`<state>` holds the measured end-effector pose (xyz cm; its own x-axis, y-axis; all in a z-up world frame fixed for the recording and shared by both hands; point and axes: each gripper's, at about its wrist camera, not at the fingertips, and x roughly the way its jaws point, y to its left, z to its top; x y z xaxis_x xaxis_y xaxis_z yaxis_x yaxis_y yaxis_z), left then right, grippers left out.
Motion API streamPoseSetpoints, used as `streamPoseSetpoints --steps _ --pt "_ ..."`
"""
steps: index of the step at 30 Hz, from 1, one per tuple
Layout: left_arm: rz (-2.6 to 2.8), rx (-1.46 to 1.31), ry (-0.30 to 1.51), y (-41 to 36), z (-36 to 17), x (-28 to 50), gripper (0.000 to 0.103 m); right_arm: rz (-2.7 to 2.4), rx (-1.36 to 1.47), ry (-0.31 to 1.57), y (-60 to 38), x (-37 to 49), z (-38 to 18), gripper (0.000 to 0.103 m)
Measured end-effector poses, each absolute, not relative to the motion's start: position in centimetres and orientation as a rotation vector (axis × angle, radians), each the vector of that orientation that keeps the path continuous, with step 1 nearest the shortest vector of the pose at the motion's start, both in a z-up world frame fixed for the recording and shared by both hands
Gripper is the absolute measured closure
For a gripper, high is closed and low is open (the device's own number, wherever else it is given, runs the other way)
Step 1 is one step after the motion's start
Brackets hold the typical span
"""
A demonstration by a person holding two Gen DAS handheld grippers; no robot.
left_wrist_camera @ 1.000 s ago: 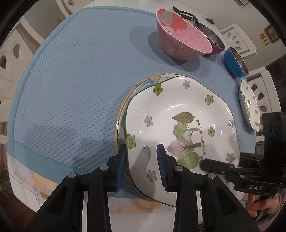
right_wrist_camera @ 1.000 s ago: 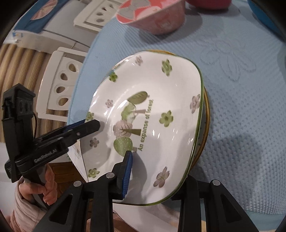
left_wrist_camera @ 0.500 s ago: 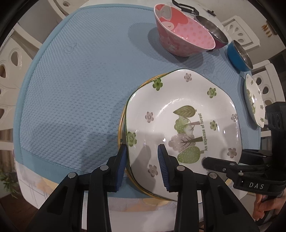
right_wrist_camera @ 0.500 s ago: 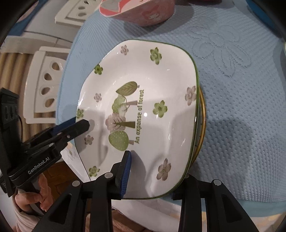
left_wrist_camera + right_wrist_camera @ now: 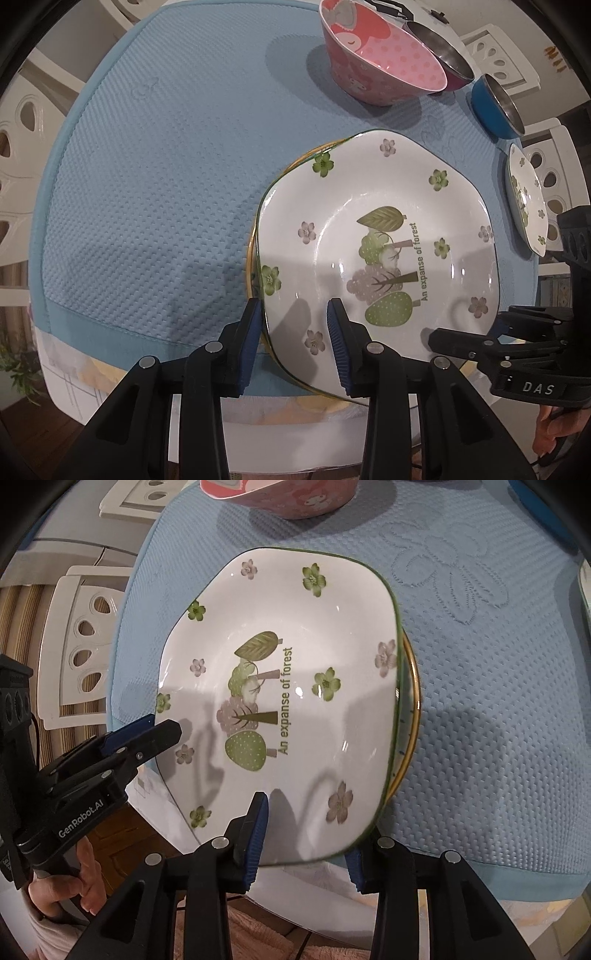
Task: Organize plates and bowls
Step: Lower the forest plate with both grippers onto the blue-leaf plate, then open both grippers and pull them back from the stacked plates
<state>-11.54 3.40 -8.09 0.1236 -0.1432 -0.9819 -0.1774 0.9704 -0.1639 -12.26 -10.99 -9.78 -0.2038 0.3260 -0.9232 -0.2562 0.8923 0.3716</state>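
from the left wrist: left gripper [image 5: 293, 332] pointing down at the near left corner of the forest plate [image 5: 376, 258], blue pads astride its rim, one outside, one over the plate face. jaws have just been opening; a visible gap at each pad, so parted, no pinch. plate sits on a gold-rimmed plate [image 5: 251, 258], only a sliver of which shows at the left edge, both on the blue mat [image 5: 166, 166]. far side of the mat: pink bowl [image 5: 384, 62], a steel bowl [image 5: 443, 55] tucked behind it, blue bowl [image 5: 495, 107] to the right, then a small flowered plate [image 5: 526, 199] at the mat's edge. right gripper [image 5: 491, 328] at the plate's right corner.

from the right wrist: right gripper [image 5: 308, 834] over the plate's [image 5: 280, 701] near edge, one pad above the face, the other below and outside the rim. jaws have just been opening, rim between them, slack. gold rim [image 5: 410, 716] peeks out on the right. left gripper [image 5: 147, 734] at the left corner; a hand [image 5: 62, 890] on its grip.
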Motion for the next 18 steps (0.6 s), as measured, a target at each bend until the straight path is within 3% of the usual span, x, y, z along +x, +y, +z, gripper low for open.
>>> streamPoseSetpoints --steps 18 --pt "0.075 -0.253 1.449 2.1 -7.7 -11.8 0.069 0.524 0.065 1.664 -13.7 -13.3 -8.2 0.066"
